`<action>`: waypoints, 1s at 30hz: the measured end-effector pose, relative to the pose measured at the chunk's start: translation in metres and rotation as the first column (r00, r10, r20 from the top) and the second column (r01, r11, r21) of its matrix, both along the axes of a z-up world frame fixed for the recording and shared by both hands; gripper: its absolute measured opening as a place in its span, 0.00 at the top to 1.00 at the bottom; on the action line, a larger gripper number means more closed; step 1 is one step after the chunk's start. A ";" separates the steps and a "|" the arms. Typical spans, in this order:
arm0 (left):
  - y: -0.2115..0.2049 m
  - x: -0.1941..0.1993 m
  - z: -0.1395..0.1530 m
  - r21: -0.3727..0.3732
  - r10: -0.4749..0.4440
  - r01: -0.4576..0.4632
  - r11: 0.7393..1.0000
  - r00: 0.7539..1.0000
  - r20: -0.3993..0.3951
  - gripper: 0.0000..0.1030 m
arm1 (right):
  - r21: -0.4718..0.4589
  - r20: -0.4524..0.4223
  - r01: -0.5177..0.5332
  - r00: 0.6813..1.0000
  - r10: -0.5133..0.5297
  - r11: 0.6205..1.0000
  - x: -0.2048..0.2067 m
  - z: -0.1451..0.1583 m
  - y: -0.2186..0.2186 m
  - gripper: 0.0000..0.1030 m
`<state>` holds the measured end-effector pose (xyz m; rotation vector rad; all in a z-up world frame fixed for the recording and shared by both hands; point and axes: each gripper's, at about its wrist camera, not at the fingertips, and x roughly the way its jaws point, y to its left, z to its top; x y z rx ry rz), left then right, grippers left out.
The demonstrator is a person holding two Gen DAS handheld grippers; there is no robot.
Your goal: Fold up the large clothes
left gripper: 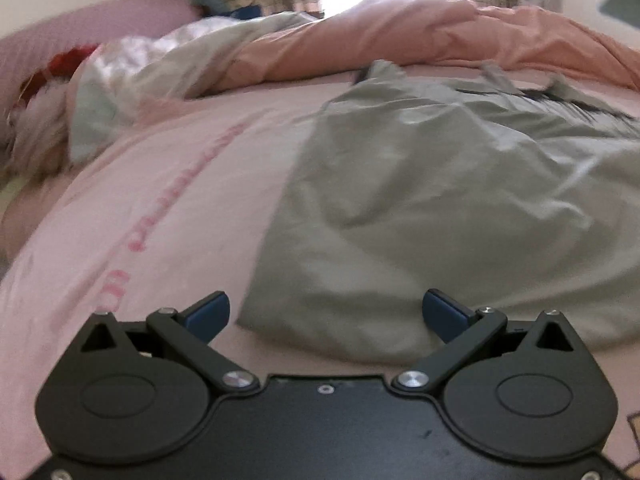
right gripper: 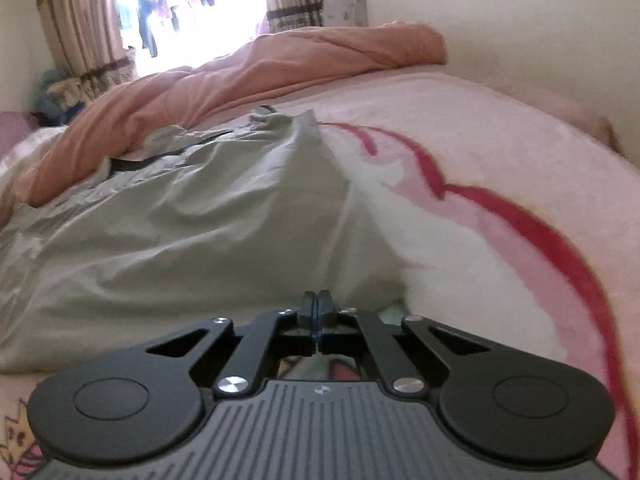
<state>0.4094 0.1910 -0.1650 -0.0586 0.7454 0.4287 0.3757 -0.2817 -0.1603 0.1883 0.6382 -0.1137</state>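
Grey garment point(left gripper: 420, 200) stretches away lengthwise, right gripper point(right gripper: 316, 308) pinching its near corner, left gripper point(left gripper: 326, 312) spread just before its hem.

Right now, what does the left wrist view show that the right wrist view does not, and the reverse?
Only the left wrist view shows the left gripper, open, with the near edge of the grey garment between its fingers, and a white and red bundle at far left.

Only the right wrist view shows the right gripper, shut at the garment's near edge, a red curved print on the sheet, and clothes hanging outside the window.

Both show the garment spread on the pink sheet, the salmon quilt behind it, and curtains.
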 end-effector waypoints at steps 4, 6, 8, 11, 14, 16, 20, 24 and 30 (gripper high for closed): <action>0.010 -0.007 -0.001 -0.027 0.017 -0.017 0.999 1.000 0.009 0.00 | -0.164 -0.003 0.102 0.995 -0.104 0.981 -0.003 -0.005 0.009 0.51; 0.012 -0.009 -0.001 -0.031 0.015 -0.014 0.999 1.000 0.008 0.00 | -0.108 0.004 0.113 0.994 -0.113 0.988 -0.005 -0.006 0.000 0.51; 0.012 -0.010 0.001 -0.032 0.014 -0.014 0.999 1.000 0.004 0.00 | -0.060 0.008 0.125 0.992 -0.125 0.990 -0.006 -0.008 -0.009 0.49; 0.016 -0.005 0.003 -0.033 0.018 -0.019 0.999 1.000 -0.013 0.00 | -0.038 0.022 0.140 0.990 -0.140 0.989 -0.009 -0.012 -0.015 0.36; 0.026 -0.006 0.005 -0.030 0.034 -0.035 0.999 0.999 -0.015 0.00 | -0.002 0.036 0.152 0.988 -0.152 0.988 -0.015 -0.008 -0.019 0.38; 0.035 -0.013 0.018 -0.106 0.070 -0.069 0.992 0.998 0.001 0.02 | 0.027 0.052 0.165 0.985 -0.166 0.986 -0.027 -0.007 -0.020 0.69; 0.022 -0.024 0.049 -0.129 -0.015 0.037 0.991 0.986 0.166 0.00 | 0.112 0.099 0.107 0.988 -0.118 0.988 -0.047 -0.003 -0.011 0.74; -0.017 -0.007 0.045 -0.112 -0.118 0.141 0.984 0.974 0.195 0.00 | 0.051 0.164 -0.020 0.986 0.012 0.998 -0.041 0.011 0.031 0.74; -0.081 0.025 0.021 -0.085 -0.284 0.295 0.952 0.950 0.127 0.00 | 0.111 0.186 -0.325 0.935 0.301 0.939 -0.005 0.021 0.123 0.74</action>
